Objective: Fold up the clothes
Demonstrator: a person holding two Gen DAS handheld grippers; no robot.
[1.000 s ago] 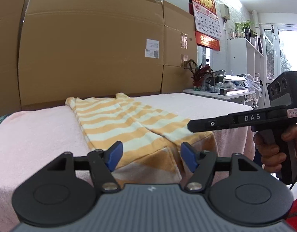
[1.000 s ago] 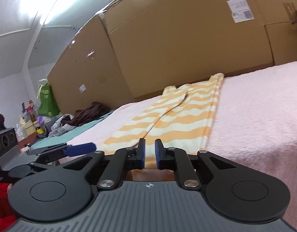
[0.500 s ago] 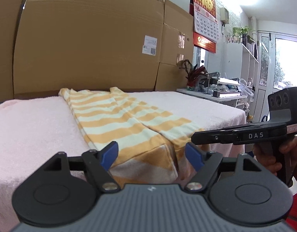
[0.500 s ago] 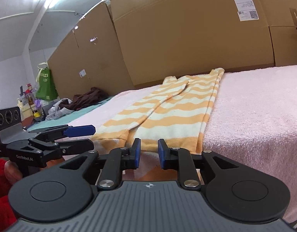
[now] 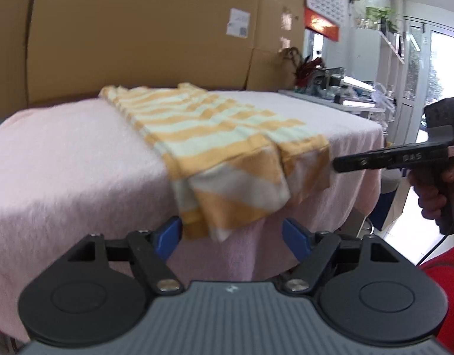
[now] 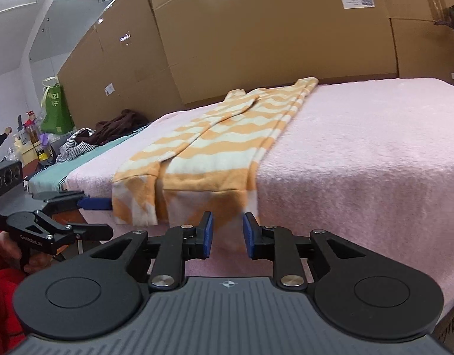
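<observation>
The left-hand view is blurry. Striped clothes [image 5: 215, 136] lie mid-frame on the pink table [image 5: 64, 162], hanging over its edge. Left tool [image 5: 232, 232] wide open, right tool [image 6: 227, 232] partly open, both empty. Cardboard boxes [image 6: 271, 35] stand behind.

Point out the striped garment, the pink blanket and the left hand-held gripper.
striped garment [image 5: 215, 136], left wrist view, on its flat striped middle.
pink blanket [image 6: 360, 153], right wrist view, on a bare patch.
left hand-held gripper [image 5: 232, 238], left wrist view, midway between its blue fingertips.
</observation>
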